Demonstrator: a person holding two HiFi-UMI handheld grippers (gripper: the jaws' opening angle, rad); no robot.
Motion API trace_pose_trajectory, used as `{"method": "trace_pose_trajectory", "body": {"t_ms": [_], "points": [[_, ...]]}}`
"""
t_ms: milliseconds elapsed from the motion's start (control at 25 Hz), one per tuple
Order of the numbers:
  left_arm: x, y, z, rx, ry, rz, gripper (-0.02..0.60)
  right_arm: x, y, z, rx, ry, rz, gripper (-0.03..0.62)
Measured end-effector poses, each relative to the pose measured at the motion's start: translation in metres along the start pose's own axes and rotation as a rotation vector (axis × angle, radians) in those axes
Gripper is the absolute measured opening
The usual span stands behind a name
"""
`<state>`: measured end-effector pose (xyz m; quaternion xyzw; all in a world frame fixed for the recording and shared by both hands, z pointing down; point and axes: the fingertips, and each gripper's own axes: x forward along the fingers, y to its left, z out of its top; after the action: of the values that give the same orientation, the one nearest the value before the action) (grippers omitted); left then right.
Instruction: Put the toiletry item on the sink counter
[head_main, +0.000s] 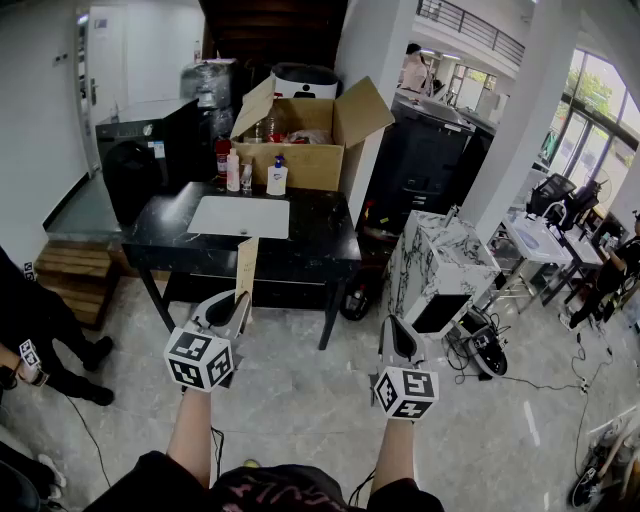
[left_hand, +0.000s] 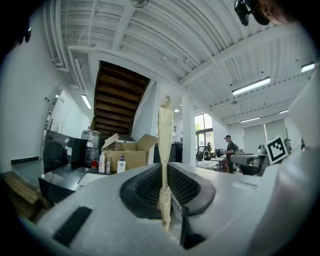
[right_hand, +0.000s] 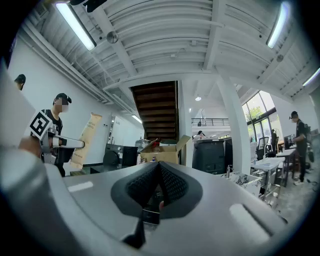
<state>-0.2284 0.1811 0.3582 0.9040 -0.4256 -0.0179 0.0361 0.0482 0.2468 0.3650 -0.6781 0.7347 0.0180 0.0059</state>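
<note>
The toiletry item is a flat tan paper packet (head_main: 246, 268), standing upright between the jaws of my left gripper (head_main: 232, 305), which is shut on its lower end. In the left gripper view the packet (left_hand: 165, 145) shows edge-on, pinched between the dark pads. From the right gripper view the packet (right_hand: 82, 142) appears at the left. My right gripper (head_main: 398, 335) is held level beside the left one, its pads (right_hand: 150, 182) pressed together with nothing in them. Ahead stands the black sink counter (head_main: 320, 235) with a white basin (head_main: 238, 216).
Bottles (head_main: 233, 170) and a pump dispenser (head_main: 277, 177) stand at the counter's back edge before an open cardboard box (head_main: 310, 140). A marble-patterned cabinet (head_main: 435, 265) is to the right, a black appliance (head_main: 145, 160) to the left. People stand at both sides; cables lie on the floor.
</note>
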Motion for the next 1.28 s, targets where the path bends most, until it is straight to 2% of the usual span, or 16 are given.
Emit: {"method": "trace_pose_trajectory", "body": {"t_ms": [400, 800, 1280], "points": [[0.006, 0.0, 0.0, 0.005, 0.002, 0.002, 0.034, 0.003, -0.004, -0.004, 0.007, -0.002, 0.004, 0.012], [-0.002, 0.011, -0.012, -0.019, 0.016, -0.008, 0.034, 0.007, 0.017, -0.01, 0.016, 0.01, 0.039, 0.012], [-0.012, 0.054, -0.02, -0.056, 0.013, -0.056, 0.034, 0.017, 0.054, -0.018, -0.024, 0.029, -0.027, 0.012]]}}
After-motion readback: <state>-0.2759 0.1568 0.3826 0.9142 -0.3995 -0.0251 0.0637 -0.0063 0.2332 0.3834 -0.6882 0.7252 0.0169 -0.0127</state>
